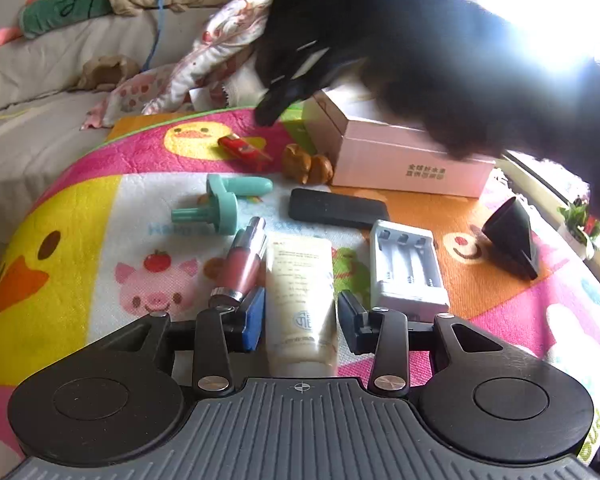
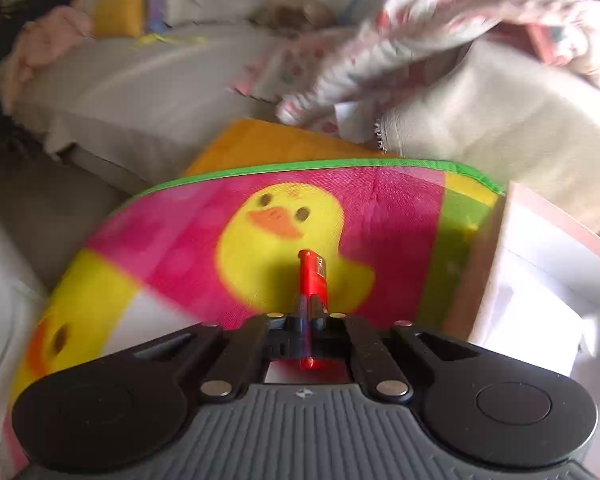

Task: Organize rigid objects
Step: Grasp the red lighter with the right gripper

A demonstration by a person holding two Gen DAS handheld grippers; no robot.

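Cream tube (image 1: pixel 302 304) lies between the left gripper's (image 1: pixel 301 320) parted fingers, untouched. Right gripper (image 2: pixel 306 332) fingers clamp a red lighter (image 2: pixel 311 280) above the duck-print mat (image 2: pixel 172 256).

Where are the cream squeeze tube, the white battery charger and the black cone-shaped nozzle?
Cream squeeze tube (image 1: pixel 300 292): left wrist view, middle of its body.
White battery charger (image 1: pixel 406 268): left wrist view, centre of its slots.
Black cone-shaped nozzle (image 1: pixel 510 236): left wrist view, its sloping side.
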